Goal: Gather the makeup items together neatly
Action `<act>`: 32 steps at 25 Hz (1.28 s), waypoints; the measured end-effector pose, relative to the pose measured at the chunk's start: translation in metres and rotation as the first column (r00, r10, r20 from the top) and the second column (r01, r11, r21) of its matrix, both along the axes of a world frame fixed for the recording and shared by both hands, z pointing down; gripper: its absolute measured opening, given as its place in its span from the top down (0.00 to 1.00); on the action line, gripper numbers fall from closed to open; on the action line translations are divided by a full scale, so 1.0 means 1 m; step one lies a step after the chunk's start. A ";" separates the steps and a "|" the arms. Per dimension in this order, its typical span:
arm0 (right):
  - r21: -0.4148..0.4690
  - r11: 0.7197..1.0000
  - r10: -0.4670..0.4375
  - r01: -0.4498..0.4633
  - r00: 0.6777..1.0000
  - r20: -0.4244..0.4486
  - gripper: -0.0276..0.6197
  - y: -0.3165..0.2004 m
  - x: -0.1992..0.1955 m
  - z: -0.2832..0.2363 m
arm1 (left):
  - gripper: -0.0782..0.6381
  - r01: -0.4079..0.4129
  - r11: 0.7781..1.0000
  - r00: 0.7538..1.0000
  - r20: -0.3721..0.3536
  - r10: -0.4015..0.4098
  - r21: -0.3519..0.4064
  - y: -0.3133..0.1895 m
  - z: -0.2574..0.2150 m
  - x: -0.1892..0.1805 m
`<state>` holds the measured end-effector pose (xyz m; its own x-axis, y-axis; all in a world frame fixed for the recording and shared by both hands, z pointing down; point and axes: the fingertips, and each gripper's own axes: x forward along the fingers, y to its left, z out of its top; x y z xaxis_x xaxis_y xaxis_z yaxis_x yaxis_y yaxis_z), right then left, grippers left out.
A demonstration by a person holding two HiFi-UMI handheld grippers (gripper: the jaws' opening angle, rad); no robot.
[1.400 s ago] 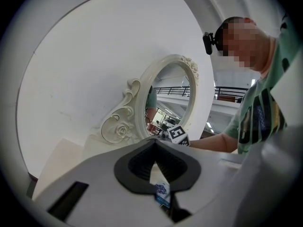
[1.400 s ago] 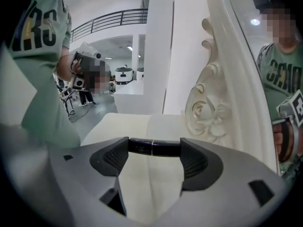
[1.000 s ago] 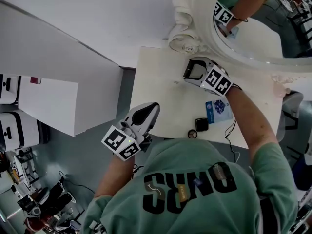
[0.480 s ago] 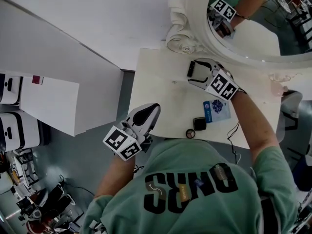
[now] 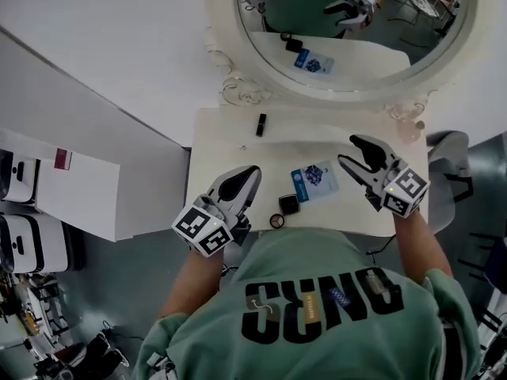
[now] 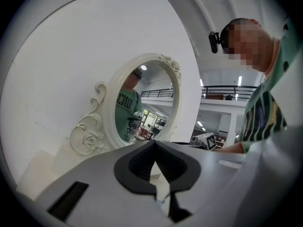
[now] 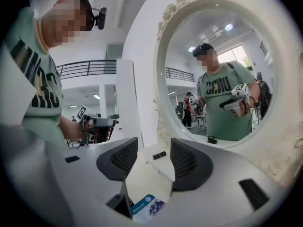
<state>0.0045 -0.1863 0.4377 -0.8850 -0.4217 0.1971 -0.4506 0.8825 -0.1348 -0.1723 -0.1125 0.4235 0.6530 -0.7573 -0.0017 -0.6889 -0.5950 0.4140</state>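
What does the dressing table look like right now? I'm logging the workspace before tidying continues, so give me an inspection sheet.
Surface: cream table, mostly bare.
Job's things: black tube at the back; blue packet, black square compact, small round item near the front edge.
Clutter: nothing seen.
Grippers: left gripper shut, empty; right gripper open, jaws just been closing, nothing between them.
Cables: nothing seen.
Surroundings: ornate mirror, white wall.

A matt cream tabletop (image 5: 230, 150) bears a smooth printed packet (image 5: 314, 182).
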 end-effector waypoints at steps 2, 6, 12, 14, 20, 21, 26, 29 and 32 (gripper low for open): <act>-0.012 0.998 0.068 -0.068 0.997 0.021 0.73 0.013 0.040 -0.007 | 0.88 -0.016 1.000 1.000 0.003 0.016 0.017 0.000 -0.008 0.023; -0.052 0.989 0.142 -0.141 0.990 0.022 0.96 0.038 0.093 -0.003 | 0.88 -0.047 0.997 0.998 0.046 0.044 0.053 0.000 -0.019 0.058; -0.086 0.992 0.090 -0.090 0.996 -0.001 0.96 0.064 0.111 0.009 | 0.88 -0.001 0.999 0.954 0.300 0.017 -0.054 0.020 0.068 0.057; -0.071 0.994 0.088 -0.088 0.996 -0.011 0.96 0.063 0.114 0.008 | 0.88 0.006 0.993 0.909 0.415 0.046 -0.122 0.034 0.118 0.049; -0.085 0.992 0.092 -0.096 0.995 -0.048 0.96 0.064 0.124 0.016 | 0.77 -0.078 0.919 0.780 0.551 0.298 -0.386 0.106 0.249 0.058; -0.090 0.991 0.094 -0.098 0.994 -0.052 0.96 0.064 0.125 0.018 | 0.68 -0.087 0.900 0.771 0.543 0.333 -0.428 0.114 0.264 0.061; -0.106 0.989 0.099 -0.106 0.993 -0.072 0.96 0.069 0.130 0.031 | 0.53 -0.057 0.848 0.716 0.571 0.402 -0.526 0.126 0.319 0.067; -0.110 0.988 0.101 -0.109 0.992 -0.081 0.96 0.074 0.134 0.035 | 0.53 -0.039 0.843 0.700 0.587 0.407 -0.537 0.124 0.335 0.071; -0.113 0.987 0.102 -0.112 0.991 -0.091 0.96 0.079 0.139 0.039 | 0.53 -0.010 0.848 0.689 0.611 0.390 -0.530 0.120 0.339 0.072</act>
<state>0.1435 -0.1075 0.4771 -0.8144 -0.4822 0.3229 -0.5553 0.8091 -0.1922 -0.0998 0.0077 0.7624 0.4587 -0.3884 0.7992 -0.7690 -0.6241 0.1381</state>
